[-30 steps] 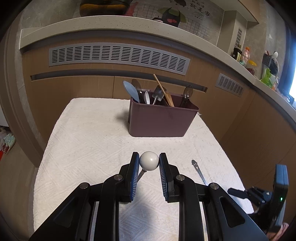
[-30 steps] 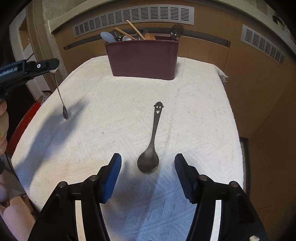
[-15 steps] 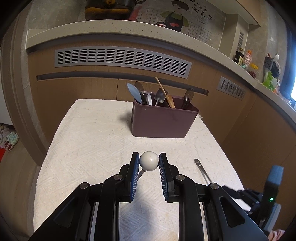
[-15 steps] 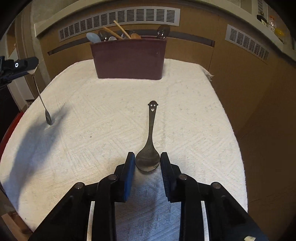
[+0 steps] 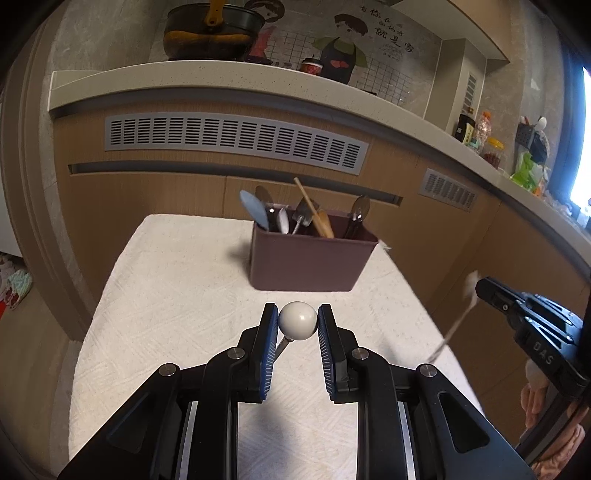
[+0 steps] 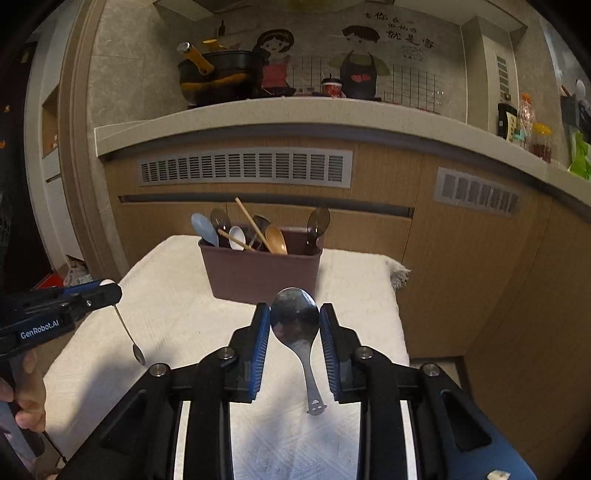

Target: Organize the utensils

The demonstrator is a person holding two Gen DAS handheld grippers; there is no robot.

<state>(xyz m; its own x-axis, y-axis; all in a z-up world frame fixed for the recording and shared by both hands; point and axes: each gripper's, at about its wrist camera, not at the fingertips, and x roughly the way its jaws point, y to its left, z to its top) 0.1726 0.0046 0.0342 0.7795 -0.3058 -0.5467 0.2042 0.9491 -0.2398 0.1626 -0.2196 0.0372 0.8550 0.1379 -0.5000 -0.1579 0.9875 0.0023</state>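
My left gripper (image 5: 297,320) is shut on the white ball end (image 5: 297,319) of a thin metal stirring spoon, whose stem and small bowl (image 6: 138,355) hang down below it in the right wrist view. My right gripper (image 6: 294,319) is shut on the bowl of a steel spoon (image 6: 295,321), lifted off the cloth with its smiley-face handle end (image 6: 316,407) hanging down. The spoon shows blurred in the left wrist view (image 5: 452,328). A maroon utensil bin (image 5: 310,258) holding several spoons and chopsticks stands at the far side of the table, ahead of both grippers (image 6: 258,273).
The table is covered by a white textured cloth (image 5: 177,295). Wooden cabinets with grey vents (image 5: 236,140) rise behind it, under a counter with a pot (image 5: 210,33). Bottles and jars (image 5: 487,147) stand on the counter at right.
My right gripper closed on the steel spoon's bowl and lifted it off the cloth, tilting up so the handle hangs down. My left gripper rose slightly with its stirring spoon.
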